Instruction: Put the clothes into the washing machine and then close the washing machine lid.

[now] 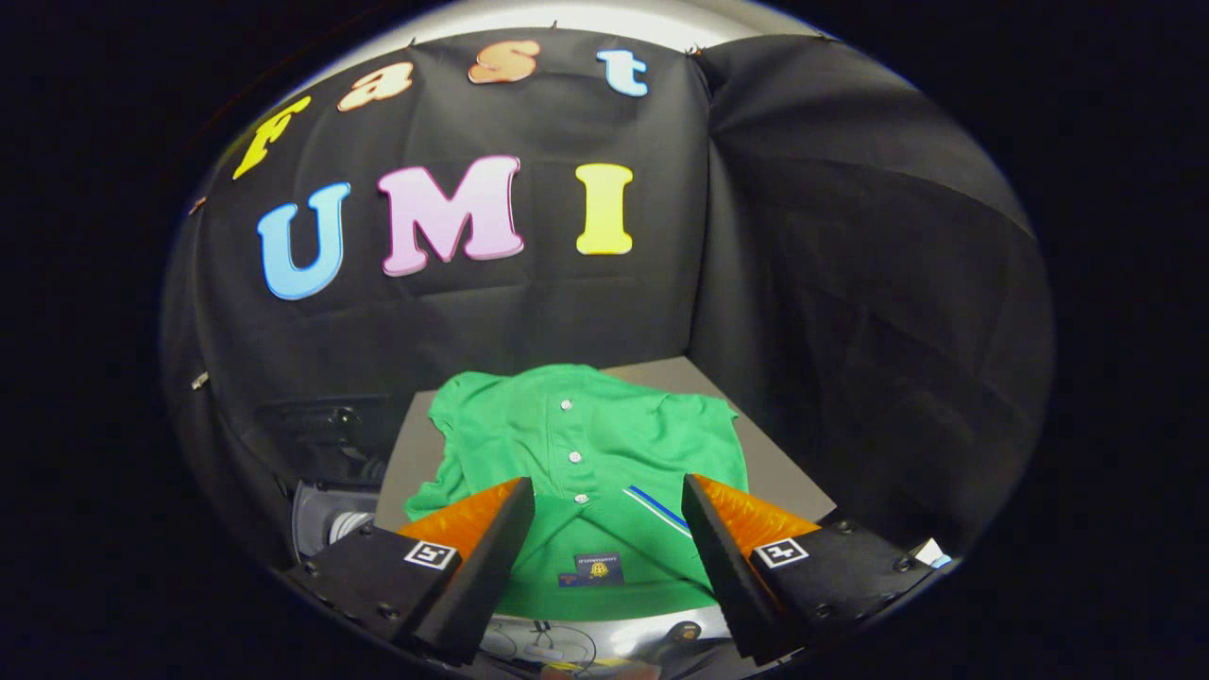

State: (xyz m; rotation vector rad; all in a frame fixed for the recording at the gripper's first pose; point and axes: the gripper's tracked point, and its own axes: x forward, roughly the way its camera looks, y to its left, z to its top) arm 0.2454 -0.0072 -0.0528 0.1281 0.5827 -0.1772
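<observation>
gripper view looks forward along the tongs (pixel 607 491), whose two fingers stand spread wide apart and grasp nothing. a green polo shirt (pixel 586 453) lies flat on a grey surface (pixel 784 477), its collar and inner neck label towards the tongs, its buttoned placket running away from them. the collar end of the shirt sits between the fingers, though whether they touch the cloth cannot be told. beside the shirt, on its left and lower than the surface, part of a dark and silver appliance (pixel 326 472) shows, likely the washing machine. behind the shirt rises the booth's black cloth wall (pixel 850 283).
</observation>
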